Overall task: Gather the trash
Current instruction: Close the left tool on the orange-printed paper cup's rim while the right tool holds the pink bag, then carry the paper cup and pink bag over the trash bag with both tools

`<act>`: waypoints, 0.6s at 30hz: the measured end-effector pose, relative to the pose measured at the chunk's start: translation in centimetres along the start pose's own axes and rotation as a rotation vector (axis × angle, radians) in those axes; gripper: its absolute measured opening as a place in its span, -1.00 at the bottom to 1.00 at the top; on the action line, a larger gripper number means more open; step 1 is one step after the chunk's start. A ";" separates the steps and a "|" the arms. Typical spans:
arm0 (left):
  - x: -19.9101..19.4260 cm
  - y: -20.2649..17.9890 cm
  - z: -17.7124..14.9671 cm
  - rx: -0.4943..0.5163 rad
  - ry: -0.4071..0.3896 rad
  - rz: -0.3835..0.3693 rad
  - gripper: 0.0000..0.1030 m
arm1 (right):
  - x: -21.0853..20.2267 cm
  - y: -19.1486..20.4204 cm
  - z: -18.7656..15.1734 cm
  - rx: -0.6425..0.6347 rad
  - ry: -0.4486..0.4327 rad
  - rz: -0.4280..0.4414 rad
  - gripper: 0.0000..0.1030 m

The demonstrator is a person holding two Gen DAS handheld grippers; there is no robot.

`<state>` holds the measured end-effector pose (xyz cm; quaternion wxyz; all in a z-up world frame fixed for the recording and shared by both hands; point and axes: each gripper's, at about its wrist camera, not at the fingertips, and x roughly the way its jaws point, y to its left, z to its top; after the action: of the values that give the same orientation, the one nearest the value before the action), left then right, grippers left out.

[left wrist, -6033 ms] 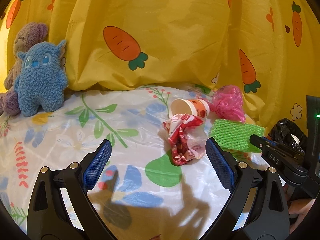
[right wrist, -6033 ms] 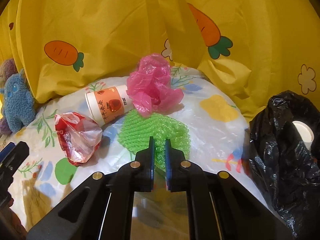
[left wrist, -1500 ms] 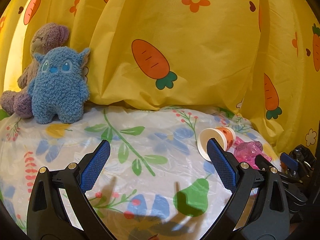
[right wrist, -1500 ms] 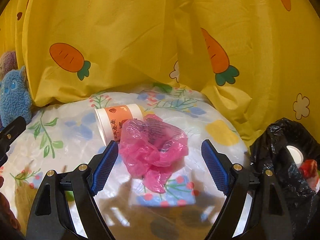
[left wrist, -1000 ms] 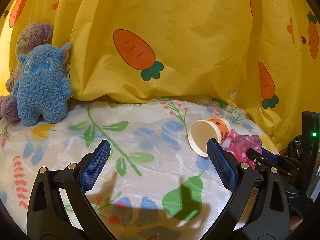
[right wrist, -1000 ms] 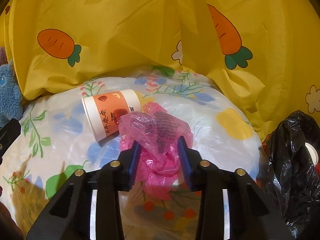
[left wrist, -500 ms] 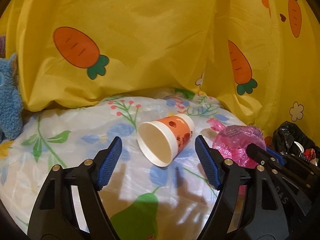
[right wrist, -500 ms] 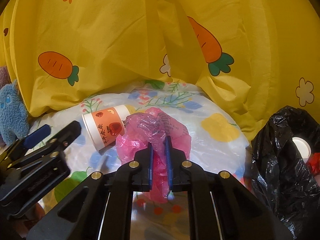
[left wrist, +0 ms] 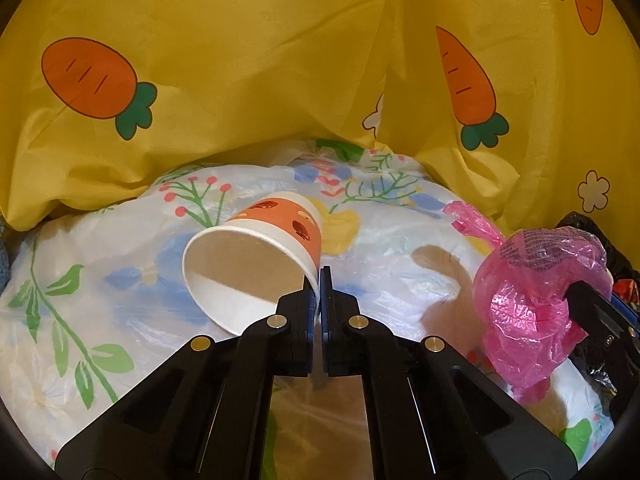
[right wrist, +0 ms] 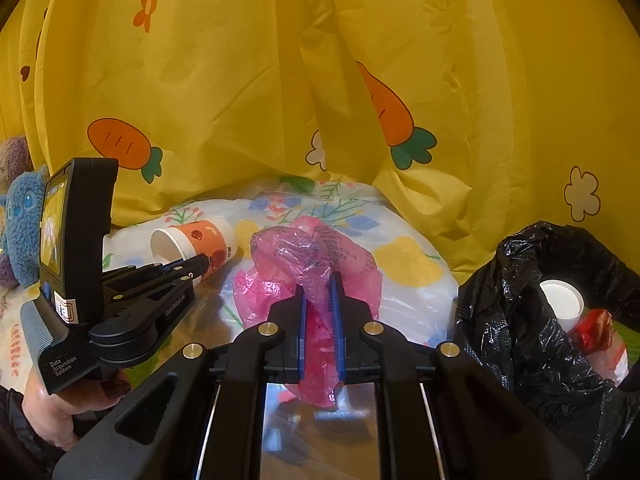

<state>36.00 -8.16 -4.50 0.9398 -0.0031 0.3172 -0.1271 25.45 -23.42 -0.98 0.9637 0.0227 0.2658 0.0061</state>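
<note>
An orange and white paper cup [left wrist: 256,256] lies on its side on the floral cloth, mouth toward me. My left gripper [left wrist: 320,276] is shut on the cup's rim at its right side; it also shows in the right wrist view [right wrist: 202,260] with the cup [right wrist: 196,242]. My right gripper [right wrist: 319,280] is shut on a crumpled pink plastic bag [right wrist: 316,256], held above the cloth. The pink bag also shows at the right of the left wrist view [left wrist: 532,304]. A black trash bag [right wrist: 532,320] stands open at the right, with a white lid and a red wrapper inside.
A yellow carrot-print curtain [right wrist: 320,80] hangs close behind the table. A blue plush toy [right wrist: 20,220] and a purple one sit at the far left. The floral plastic tablecloth [left wrist: 120,280] covers a rounded table.
My left gripper closed from open onto the cup's rim. My right gripper stayed shut on the pink bag and lifted it up and toward the right.
</note>
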 end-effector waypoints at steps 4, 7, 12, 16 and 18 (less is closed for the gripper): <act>-2.0 0.0 -0.5 -0.009 -0.032 0.002 -0.96 | -1.4 -0.3 -0.3 -0.005 -0.010 -0.001 -0.78; -4.5 -0.5 -0.8 0.000 -0.067 -0.011 -0.96 | -2.6 -0.7 -0.4 0.000 -0.024 -0.003 -0.78; -9.0 -2.9 -0.7 0.044 -0.134 -0.062 -0.96 | -5.7 -1.6 -0.5 -0.013 -0.070 -0.037 -0.78; -12.4 -6.2 -0.3 0.088 -0.186 -0.136 -0.96 | -8.6 -3.5 -0.4 -0.016 -0.132 -0.113 -0.78; -13.5 -8.2 -0.1 0.113 -0.201 -0.181 -0.96 | -9.9 -4.8 -0.2 -0.005 -0.159 -0.151 -0.78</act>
<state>23.66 -12.79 4.15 0.9503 0.0084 0.2121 -0.2280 16.86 -28.44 3.71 0.9795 0.0006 0.1897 -0.0676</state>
